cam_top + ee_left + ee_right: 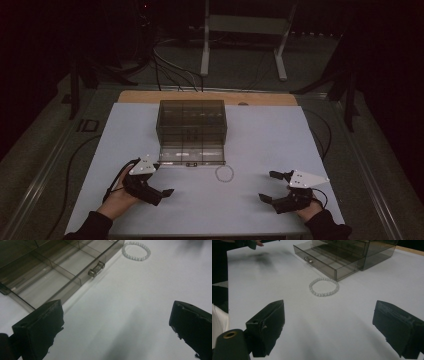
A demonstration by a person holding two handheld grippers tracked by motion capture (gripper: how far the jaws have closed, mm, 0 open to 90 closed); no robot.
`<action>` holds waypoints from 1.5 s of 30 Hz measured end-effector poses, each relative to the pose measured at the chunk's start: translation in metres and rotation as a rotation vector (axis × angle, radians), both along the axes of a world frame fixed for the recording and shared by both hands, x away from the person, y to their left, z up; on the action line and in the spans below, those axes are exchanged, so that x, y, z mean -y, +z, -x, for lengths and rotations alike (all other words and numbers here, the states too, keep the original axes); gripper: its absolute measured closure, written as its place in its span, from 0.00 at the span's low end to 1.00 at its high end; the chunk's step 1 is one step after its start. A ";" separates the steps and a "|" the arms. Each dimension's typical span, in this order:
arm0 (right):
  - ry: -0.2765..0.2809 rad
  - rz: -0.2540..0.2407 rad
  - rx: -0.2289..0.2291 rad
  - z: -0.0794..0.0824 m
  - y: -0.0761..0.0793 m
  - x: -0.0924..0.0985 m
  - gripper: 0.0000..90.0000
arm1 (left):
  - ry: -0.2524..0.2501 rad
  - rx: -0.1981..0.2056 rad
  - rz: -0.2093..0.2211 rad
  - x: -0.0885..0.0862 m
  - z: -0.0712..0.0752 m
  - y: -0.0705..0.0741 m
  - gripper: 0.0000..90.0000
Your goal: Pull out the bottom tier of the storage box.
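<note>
Jaws of both grippers stood wide apart, holding nothing. Left gripper (162, 186) rested on the white table (260, 145) near the smoky drawer box (192, 124), whose bottom drawer (191, 156) was pulled out. Right gripper (269, 186) lay well apart, aimed at the bead bracelet (324, 286) lying flat just before the drawer front.

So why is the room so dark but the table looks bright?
High view: light falls on the white table, while the floor behind stays dim. Left gripper view: the near jaws look blurry and the clear drawer box has shiny glints. Right gripper view: the bead bracelet looks sharp, with a soft shadow far left.
</note>
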State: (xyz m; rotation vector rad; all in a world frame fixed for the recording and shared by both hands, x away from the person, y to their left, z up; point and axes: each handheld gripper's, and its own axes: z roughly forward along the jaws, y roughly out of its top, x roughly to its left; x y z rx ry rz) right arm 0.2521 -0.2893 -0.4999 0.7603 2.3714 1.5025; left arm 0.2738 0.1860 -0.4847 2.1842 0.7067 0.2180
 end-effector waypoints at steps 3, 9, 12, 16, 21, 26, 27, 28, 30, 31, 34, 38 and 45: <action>0.000 0.001 0.000 0.000 0.000 0.000 0.12 | 0.003 0.006 0.016 -0.001 0.009 -0.001 0.00; 0.002 0.003 -0.001 0.000 0.000 0.000 0.12 | 0.029 0.015 0.036 -0.004 0.016 -0.006 0.00; 0.001 0.002 0.000 0.000 0.000 0.000 0.12 | 0.041 0.029 0.033 -0.006 0.017 -0.007 0.00; -0.002 0.005 0.002 0.000 0.000 0.001 0.12 | 0.058 0.031 0.044 -0.008 0.017 -0.011 0.00; -0.007 0.002 0.004 0.000 0.000 0.001 0.12 | 0.068 0.052 0.027 -0.007 0.019 -0.011 0.00; 0.001 0.007 0.002 0.000 0.000 0.000 0.12 | 0.070 0.051 0.023 -0.007 0.019 -0.011 0.00; 0.000 0.007 0.002 0.000 0.000 0.000 0.12 | 0.067 0.057 0.022 -0.006 0.020 -0.011 0.00; 0.000 0.007 0.002 0.000 0.000 0.000 0.12 | 0.063 0.057 0.022 -0.006 0.021 -0.010 0.00; 0.001 0.007 0.001 0.000 0.000 0.000 0.12 | 0.059 0.072 0.002 -0.005 0.022 -0.010 0.00; 0.001 0.006 0.002 0.000 0.000 0.000 0.12 | 0.056 0.073 -0.002 -0.005 0.023 -0.009 0.00; 0.004 0.007 0.000 0.000 0.000 -0.001 0.12 | 0.063 0.073 0.013 -0.007 0.023 -0.009 0.00; 0.004 0.009 -0.001 0.000 -0.001 -0.001 0.12 | 0.076 0.074 0.020 -0.008 0.022 -0.009 0.00; 0.003 0.006 -0.006 -0.001 -0.002 0.000 0.12 | 0.081 0.070 0.026 -0.010 0.022 -0.009 0.00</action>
